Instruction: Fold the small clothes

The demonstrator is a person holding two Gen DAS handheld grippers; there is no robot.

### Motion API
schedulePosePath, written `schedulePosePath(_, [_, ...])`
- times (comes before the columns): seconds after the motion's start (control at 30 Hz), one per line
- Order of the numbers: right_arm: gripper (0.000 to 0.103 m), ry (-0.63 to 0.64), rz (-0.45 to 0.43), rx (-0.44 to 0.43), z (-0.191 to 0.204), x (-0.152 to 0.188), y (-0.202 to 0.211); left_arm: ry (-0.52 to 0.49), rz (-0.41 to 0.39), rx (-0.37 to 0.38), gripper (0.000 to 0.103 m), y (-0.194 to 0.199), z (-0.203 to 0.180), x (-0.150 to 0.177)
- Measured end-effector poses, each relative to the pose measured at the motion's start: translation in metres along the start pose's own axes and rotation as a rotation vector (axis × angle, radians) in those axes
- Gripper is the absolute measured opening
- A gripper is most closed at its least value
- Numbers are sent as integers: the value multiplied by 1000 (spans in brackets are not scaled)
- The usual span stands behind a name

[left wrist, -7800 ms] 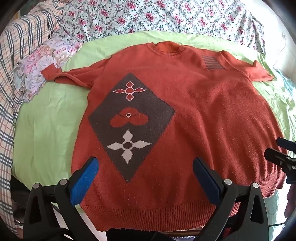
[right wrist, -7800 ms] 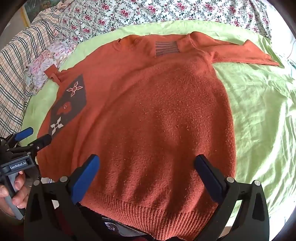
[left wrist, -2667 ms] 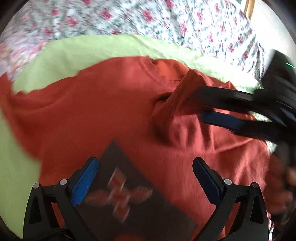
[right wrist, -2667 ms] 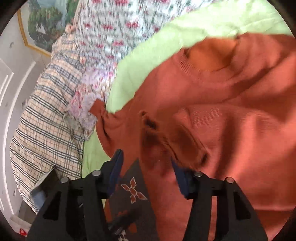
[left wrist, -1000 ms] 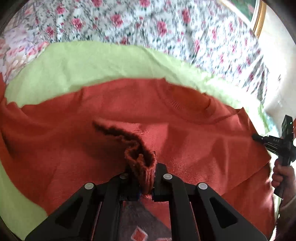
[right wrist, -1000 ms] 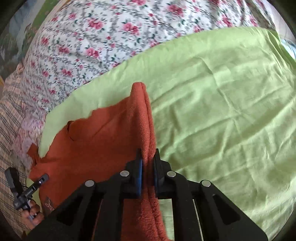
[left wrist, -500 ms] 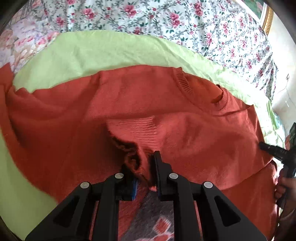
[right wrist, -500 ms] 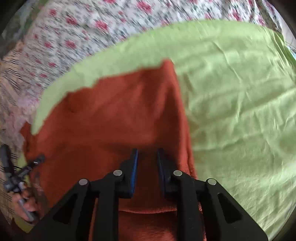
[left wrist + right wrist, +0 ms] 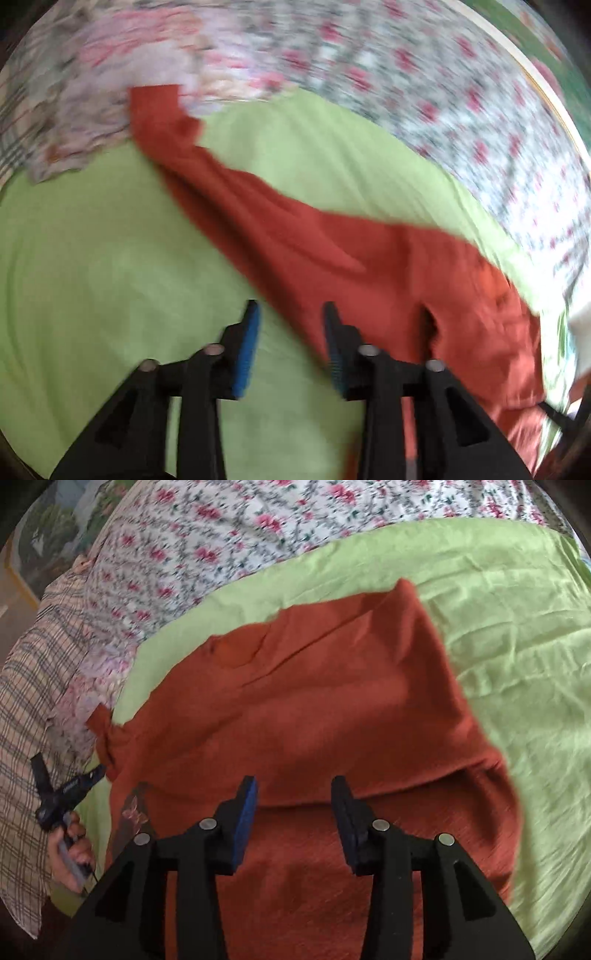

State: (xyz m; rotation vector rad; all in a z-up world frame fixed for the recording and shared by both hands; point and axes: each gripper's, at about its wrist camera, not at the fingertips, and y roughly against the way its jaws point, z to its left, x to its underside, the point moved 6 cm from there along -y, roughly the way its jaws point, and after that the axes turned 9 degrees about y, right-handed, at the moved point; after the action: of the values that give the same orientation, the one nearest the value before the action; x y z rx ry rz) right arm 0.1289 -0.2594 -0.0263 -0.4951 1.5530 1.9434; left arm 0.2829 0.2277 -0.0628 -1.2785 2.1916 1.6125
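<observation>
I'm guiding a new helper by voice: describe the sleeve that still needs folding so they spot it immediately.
Start at the green sheet and find the rust-red sweater lying on it. Its unfolded sleeve runs out toward the plaid bedding, cuff resting against the pale floral cloth; the other side is already folded in.

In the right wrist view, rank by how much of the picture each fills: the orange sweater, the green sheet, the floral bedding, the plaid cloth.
1. orange sweater, largest
2. green sheet
3. floral bedding and plaid cloth: too close to rank, and both are cut by the picture's edge.
</observation>
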Motion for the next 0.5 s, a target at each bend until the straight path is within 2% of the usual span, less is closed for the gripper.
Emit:
schedulePosePath(0.03, [43, 10, 7, -8, 6, 4, 0, 19, -11, -2, 51, -1, 8, -10])
schedulePosePath(0.1, [43, 27, 21, -24, 19, 10, -1, 77, -30, -8, 71, -7, 29, -39])
schedulePosePath(0.13, [43, 36, 26, -24, 24, 12, -2, 109, -40, -2, 73, -10, 39, -53])
schedulePosePath(0.3, [44, 69, 58, -28, 42, 22, -3, 237, -55, -32, 73, -46, 84, -118])
schedulePosePath(0.5, [44, 71, 79, -36, 52, 31, -11, 381, -43, -45, 71, -88, 119, -161])
